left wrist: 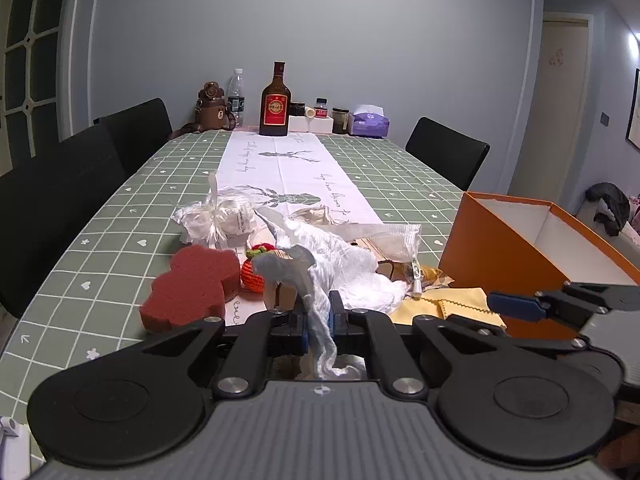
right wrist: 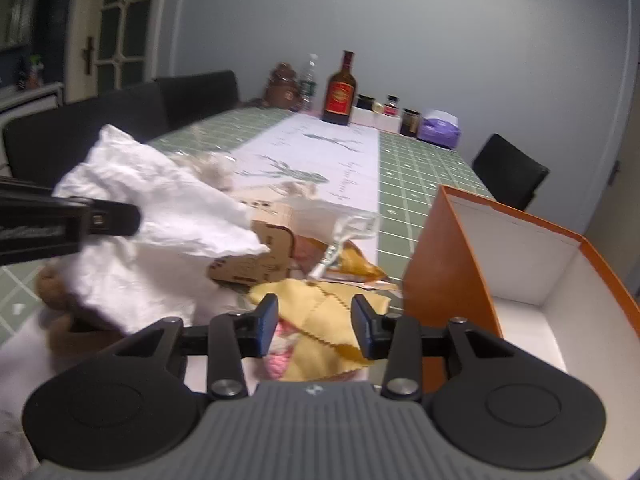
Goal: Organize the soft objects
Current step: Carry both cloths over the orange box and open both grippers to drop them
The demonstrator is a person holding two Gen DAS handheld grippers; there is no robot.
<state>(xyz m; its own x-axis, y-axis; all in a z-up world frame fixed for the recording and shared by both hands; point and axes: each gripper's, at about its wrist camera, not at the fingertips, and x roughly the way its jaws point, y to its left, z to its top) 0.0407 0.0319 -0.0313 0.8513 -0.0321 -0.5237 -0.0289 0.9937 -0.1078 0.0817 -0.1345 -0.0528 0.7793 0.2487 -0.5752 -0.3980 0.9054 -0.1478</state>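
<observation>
My left gripper (left wrist: 319, 318) is shut on a crumpled white cloth (left wrist: 340, 264), which also shows in the right wrist view (right wrist: 160, 216) held above the table. My right gripper (right wrist: 314, 326) is open and empty, just above a yellow cloth (right wrist: 320, 320) that also lies at the lower right of the pile in the left wrist view (left wrist: 460, 300). The right gripper's finger (left wrist: 516, 306) reaches in from the right. A dark red sponge (left wrist: 192, 284), an orange knitted toy (left wrist: 252, 274) and a white ribboned bundle (left wrist: 218, 220) lie on the table. An open orange box (left wrist: 500, 264) stands at right.
A thin wooden box (right wrist: 256, 252) and a mesh pouch (left wrist: 392, 240) lie in the pile. Bottles, jars and a purple tissue pack (left wrist: 368, 120) stand at the far end of the green checked tablecloth (left wrist: 120, 208). Black chairs (left wrist: 448, 152) line both sides.
</observation>
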